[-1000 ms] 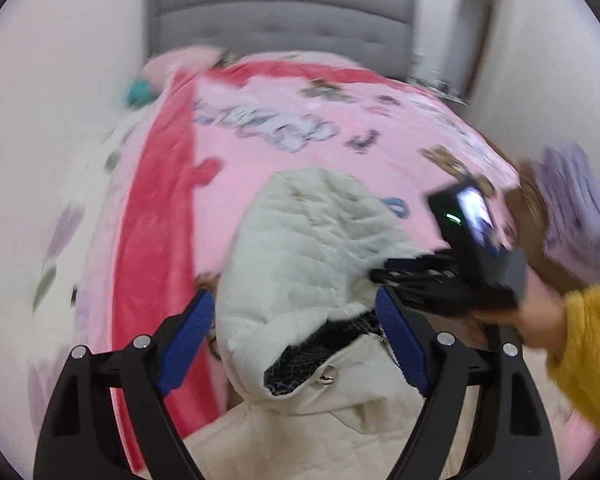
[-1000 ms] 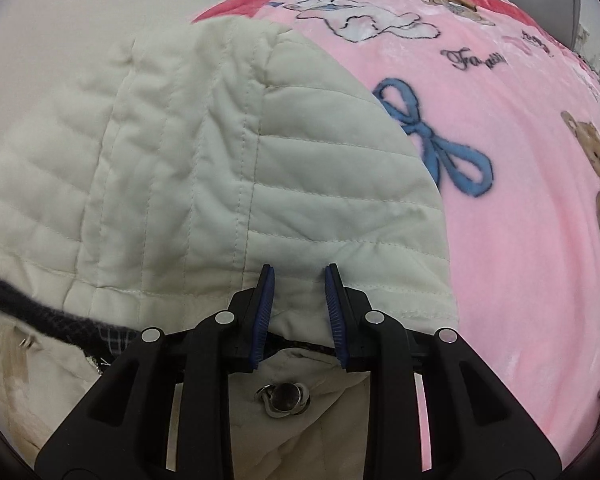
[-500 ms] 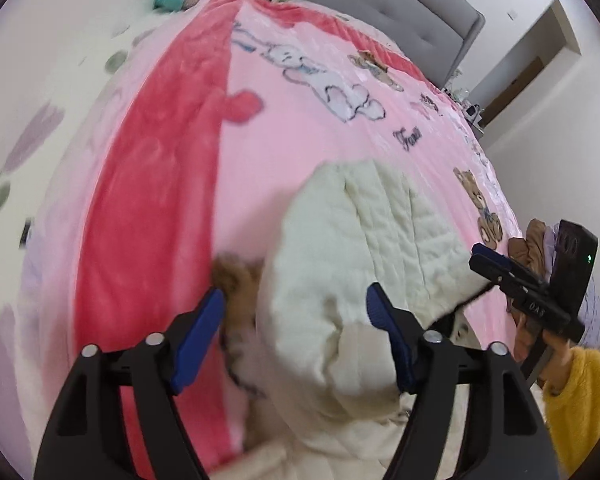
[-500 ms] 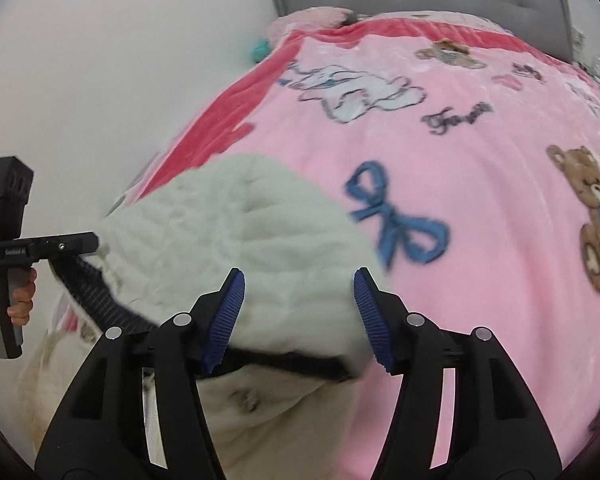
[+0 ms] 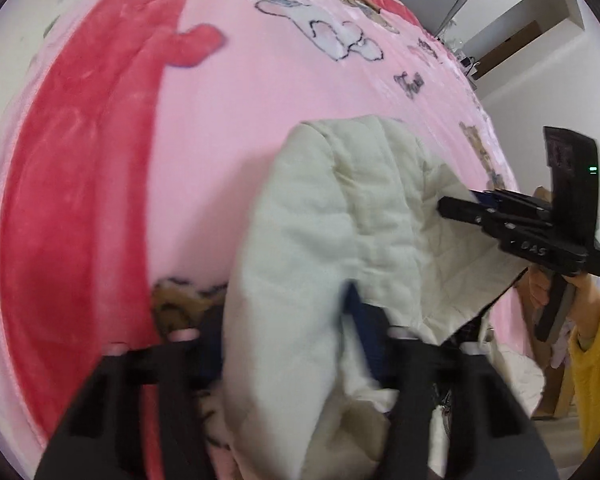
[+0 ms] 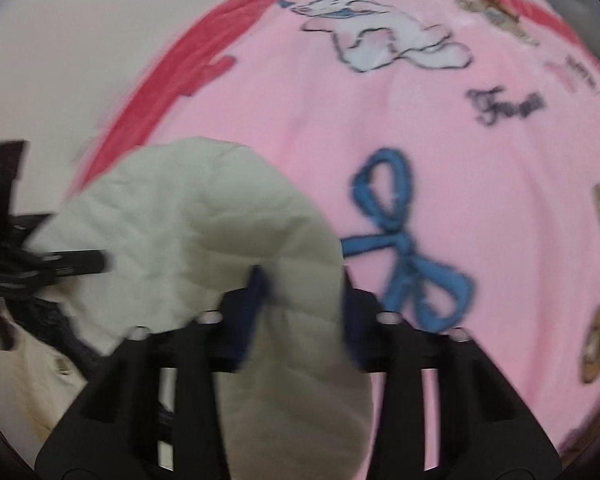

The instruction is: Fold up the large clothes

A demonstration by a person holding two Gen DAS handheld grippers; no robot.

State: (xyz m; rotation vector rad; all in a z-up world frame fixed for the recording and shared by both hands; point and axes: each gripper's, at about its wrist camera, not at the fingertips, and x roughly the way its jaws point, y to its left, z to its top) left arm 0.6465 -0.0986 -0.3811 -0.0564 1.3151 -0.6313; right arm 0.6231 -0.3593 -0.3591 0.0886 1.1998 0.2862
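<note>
Quilted jacket (image 5: 340, 216) on pink blanket (image 5: 228, 128), apparently between both grippers' blurred jaws

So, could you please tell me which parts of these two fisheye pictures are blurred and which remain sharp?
Left wrist view: its own left gripper is smeared by motion, while the right gripper and the cream quilted jacket look fairly crisp. Right wrist view: everything is soft, the pink printed blanket and the blue fingertips alike. Both bend straight lines at the rim.
</note>
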